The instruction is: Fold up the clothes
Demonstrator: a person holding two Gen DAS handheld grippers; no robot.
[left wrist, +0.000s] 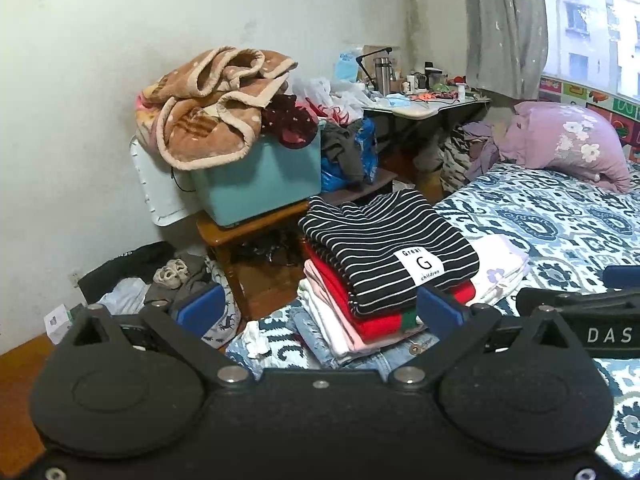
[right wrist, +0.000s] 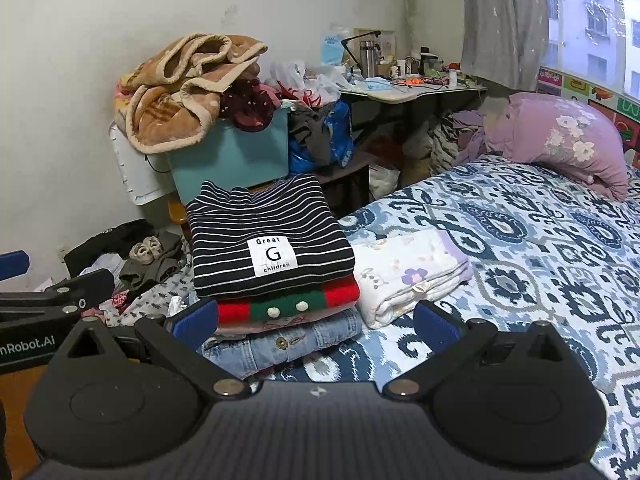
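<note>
The stack of folded clothes (right wrist: 276, 280) sat on the near corner of the bed (right wrist: 520, 240), and everything else is placed from it. On top lay a black-and-white striped top (right wrist: 264, 232), squarely folded, its white label reading "Great G children" facing the cameras. Under it came a red garment (right wrist: 344, 292) with a green band and pale buttons, then something pink, then a denim piece (right wrist: 280, 344) at the bottom, touching the blue patterned bedspread. Just beside the stack, toward the window side, lay a folded white quilt with purple flowers (right wrist: 412, 272) — touching the stack's edge or nearly so.

The right gripper (right wrist: 316, 320) hovered in front of the stack with its blue-padded fingers (right wrist: 434, 324) spread wide, nothing between them; the stack's lower layers showed through the gap. The left gripper (left wrist: 320, 310) was likewise wide apart and empty, seen from the stack's floor side, with its fingers (left wrist: 438, 308) framing the stack's near edge. Whether either pad touched the cloth could not be told.

Behind the stack stood a teal storage bin (right wrist: 232, 160) on a wooden stool (left wrist: 248, 224), with a brown fleece blanket (right wrist: 176, 92) heaped on top. Farther back from the stack a cluttered desk (right wrist: 400, 96) stood by the curtain, and a purple floral pillow (right wrist: 560, 140) lay well apart at the bed's head. Loose clothes and small shoes (right wrist: 146, 250) lay on the floor beside the stack.
</note>
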